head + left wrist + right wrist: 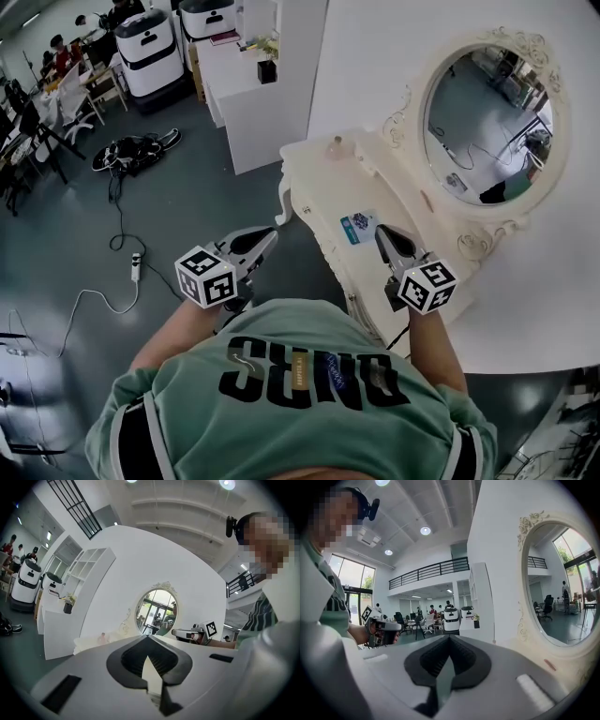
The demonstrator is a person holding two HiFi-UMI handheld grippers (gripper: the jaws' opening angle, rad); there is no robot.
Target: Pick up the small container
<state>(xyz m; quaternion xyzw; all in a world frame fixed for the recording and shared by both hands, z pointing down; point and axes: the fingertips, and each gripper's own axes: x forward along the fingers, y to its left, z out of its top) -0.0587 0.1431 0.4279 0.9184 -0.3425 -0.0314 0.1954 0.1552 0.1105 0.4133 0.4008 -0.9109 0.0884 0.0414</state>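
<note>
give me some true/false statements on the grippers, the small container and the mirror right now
1. The left gripper has its jaws shut, with nothing between them. True.
2. The right gripper holds the small container. False: the container stands untouched at the far end of the dressing table, and the jaws are shut on nothing.
3. The right gripper is above the dressing table. True.
4. The mirror is rectangular. False: it is oval.

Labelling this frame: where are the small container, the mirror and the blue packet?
small container [336, 147], head view, its body.
mirror [489, 122], head view, middle of glass.
blue packet [358, 226], head view, its middle.
</note>
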